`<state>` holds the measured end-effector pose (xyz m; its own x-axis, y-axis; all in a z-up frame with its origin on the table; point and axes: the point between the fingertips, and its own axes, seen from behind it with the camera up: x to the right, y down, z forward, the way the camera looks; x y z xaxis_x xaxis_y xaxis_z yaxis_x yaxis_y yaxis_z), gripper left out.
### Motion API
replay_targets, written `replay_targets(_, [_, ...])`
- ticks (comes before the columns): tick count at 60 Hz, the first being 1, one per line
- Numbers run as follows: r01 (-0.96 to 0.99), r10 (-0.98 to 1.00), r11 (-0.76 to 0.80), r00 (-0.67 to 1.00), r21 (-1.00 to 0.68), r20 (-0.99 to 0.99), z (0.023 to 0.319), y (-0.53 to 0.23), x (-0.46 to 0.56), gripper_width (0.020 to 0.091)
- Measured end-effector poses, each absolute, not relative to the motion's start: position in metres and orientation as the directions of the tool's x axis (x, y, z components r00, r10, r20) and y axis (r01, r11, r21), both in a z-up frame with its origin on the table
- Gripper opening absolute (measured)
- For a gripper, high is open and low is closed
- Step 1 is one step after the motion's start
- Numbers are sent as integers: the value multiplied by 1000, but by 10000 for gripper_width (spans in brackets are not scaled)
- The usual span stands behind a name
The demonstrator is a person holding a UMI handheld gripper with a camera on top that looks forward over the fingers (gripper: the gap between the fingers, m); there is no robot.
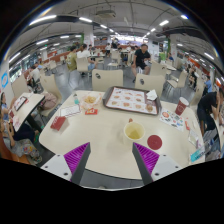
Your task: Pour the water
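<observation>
A yellow cup [134, 131] stands on the pale round table [105, 135], just ahead of my fingers and a little right of the gap. Beside it to the right sits a red cup [154, 142]. My gripper [112, 160] hangs above the table's near edge, open, with nothing between its purple pads [77, 156]. Both cups stand apart from the fingers. I cannot tell whether either cup holds water.
A tray of small items [130, 99] lies across the table's far side, with a bowl [90, 100] and a red box [58, 122] to the left. A red tumbler [181, 106] stands at the right. Chairs, tables and a person [143, 57] fill the room behind.
</observation>
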<state>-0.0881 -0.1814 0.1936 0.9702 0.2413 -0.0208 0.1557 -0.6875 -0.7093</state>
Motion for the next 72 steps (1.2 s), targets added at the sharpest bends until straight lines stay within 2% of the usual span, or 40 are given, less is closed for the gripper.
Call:
replay_targets(8, [131, 202, -688, 979, -714, -15, 188, -175, -69, 855])
replay_targets(16, [101, 156, -684, 988, -722, -9, 177, -170, 9, 855])
replay_targets(39, [-13, -23, -713, 1000, -701, 5, 90, -210, 227, 852])
replay_targets(46, [-43, -74, -690, 997, -722, 11, 72, -215, 291, 856])
replay_targets(57, [-55, -136, -620, 990, -783, 37, 61, -191, 372, 854])
replay_targets(72, [-49, -160, -537, 986, -842, 45, 56, -129, 412, 845])
